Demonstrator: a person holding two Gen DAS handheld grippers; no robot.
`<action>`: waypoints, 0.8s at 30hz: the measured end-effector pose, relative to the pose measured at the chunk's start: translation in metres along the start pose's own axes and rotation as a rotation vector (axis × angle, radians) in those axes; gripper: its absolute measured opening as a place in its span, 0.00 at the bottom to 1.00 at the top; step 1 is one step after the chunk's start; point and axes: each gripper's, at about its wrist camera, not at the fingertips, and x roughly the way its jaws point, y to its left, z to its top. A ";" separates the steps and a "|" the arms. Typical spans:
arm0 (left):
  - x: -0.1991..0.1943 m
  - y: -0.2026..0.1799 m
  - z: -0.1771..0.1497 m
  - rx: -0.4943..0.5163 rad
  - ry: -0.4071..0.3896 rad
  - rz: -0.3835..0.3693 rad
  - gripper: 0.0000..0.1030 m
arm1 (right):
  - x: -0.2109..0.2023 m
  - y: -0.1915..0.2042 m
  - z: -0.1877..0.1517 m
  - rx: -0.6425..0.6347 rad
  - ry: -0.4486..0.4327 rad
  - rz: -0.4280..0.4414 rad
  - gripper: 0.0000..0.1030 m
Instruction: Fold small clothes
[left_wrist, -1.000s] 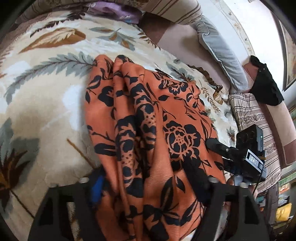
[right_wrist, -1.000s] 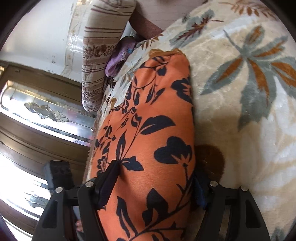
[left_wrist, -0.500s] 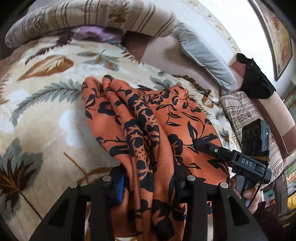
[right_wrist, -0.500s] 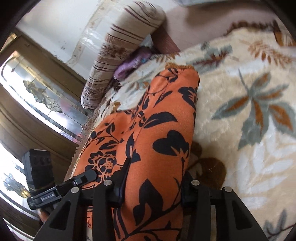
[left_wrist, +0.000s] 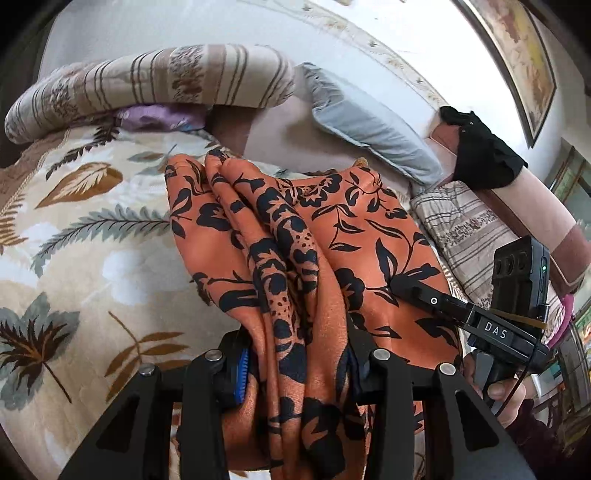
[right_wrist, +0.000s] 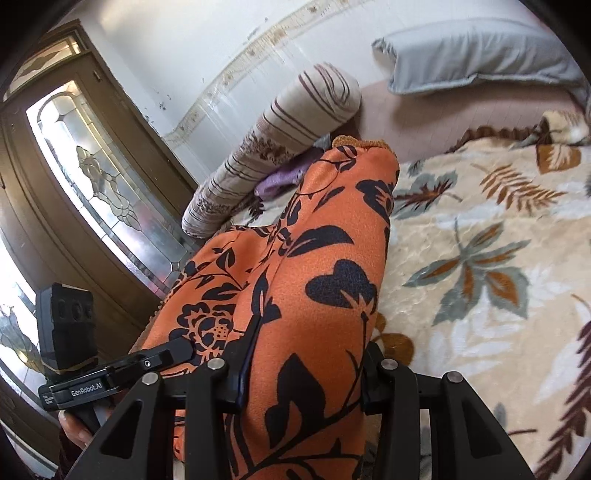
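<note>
An orange garment with a black flower print (left_wrist: 314, 236) (right_wrist: 325, 266) is stretched between both grippers above the leaf-patterned blanket (left_wrist: 81, 258) (right_wrist: 480, 258). My left gripper (left_wrist: 295, 365) is shut on a bunched fold of its near edge. My right gripper (right_wrist: 303, 373) is shut on the other end of that edge. The cloth's far end still trails toward the pillows. In the left wrist view the right gripper (left_wrist: 424, 299) shows at the right, pinching the fabric. In the right wrist view the left gripper (right_wrist: 177, 350) shows at the lower left.
A striped bolster (left_wrist: 155, 77) (right_wrist: 280, 144) and a purple cloth (left_wrist: 159, 116) lie at the blanket's far end. A grey pillow (left_wrist: 369, 125) (right_wrist: 480, 59) leans on the wall. A black cloth (left_wrist: 480, 151) hangs on a sofa arm. A glazed wooden door (right_wrist: 96, 177) stands at the left.
Both grippers closed on the garment's near edge and lifted it off the blanket. The cloth now rises and hangs between them, and more of the wall and pillows is in view.
</note>
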 end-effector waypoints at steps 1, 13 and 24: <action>-0.002 -0.003 -0.001 0.004 -0.002 0.000 0.40 | -0.008 0.000 -0.001 -0.007 -0.010 -0.002 0.43; -0.017 -0.049 -0.025 0.044 0.005 0.007 0.40 | -0.064 -0.004 -0.024 -0.043 -0.055 -0.011 0.42; 0.015 -0.071 -0.045 0.076 0.046 0.087 0.40 | -0.067 -0.035 -0.039 -0.048 -0.040 -0.061 0.42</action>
